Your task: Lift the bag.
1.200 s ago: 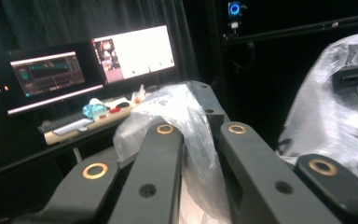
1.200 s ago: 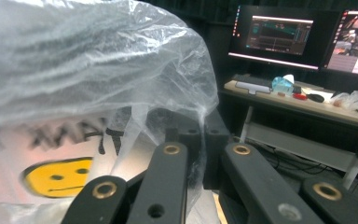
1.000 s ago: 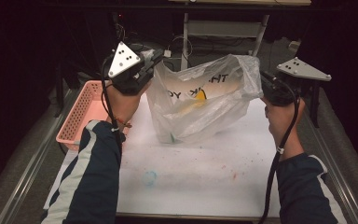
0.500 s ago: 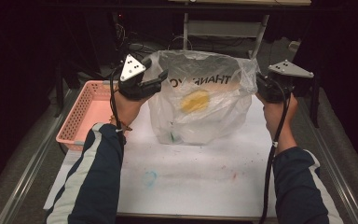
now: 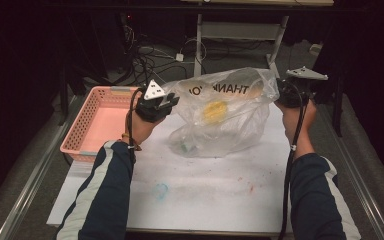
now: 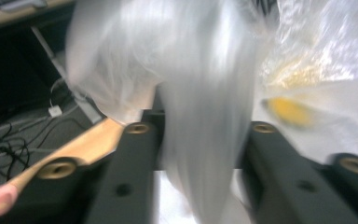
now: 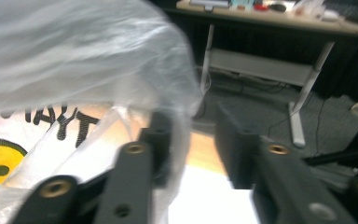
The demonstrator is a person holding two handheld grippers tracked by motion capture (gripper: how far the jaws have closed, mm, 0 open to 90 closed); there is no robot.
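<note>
Holding: a clear plastic bag (image 5: 225, 112) hangs between the left gripper (image 5: 166, 102) and the right gripper (image 5: 281, 95), its bottom resting on the table.
Left jaws: apart, having just been closing; a blurred strip of bag film (image 6: 205, 130) runs down the gap between them, and I cannot tell whether the pads press on it.
Right jaws: apart, having just been opening; the bag's edge (image 7: 168, 126) drapes over the one jaw at the left of the right gripper view, while the gap between the jaws stands bare.
Bag contents: a yellow thing (image 5: 215, 110) lies inside, beyond and beside the left jaws; black lettering (image 5: 230, 90) runs across the film.
Surface: a white sheet (image 5: 205, 195) with faint coloured stains covers the table, below both pairs of jaws.
Container: a pink basket (image 5: 87, 127) stands just outside the left gripper; nothing can be made out in it.
Room: dark, with tangled cables (image 5: 145, 60) on the floor and a white table frame (image 5: 240, 30) beyond the jaws.
</note>
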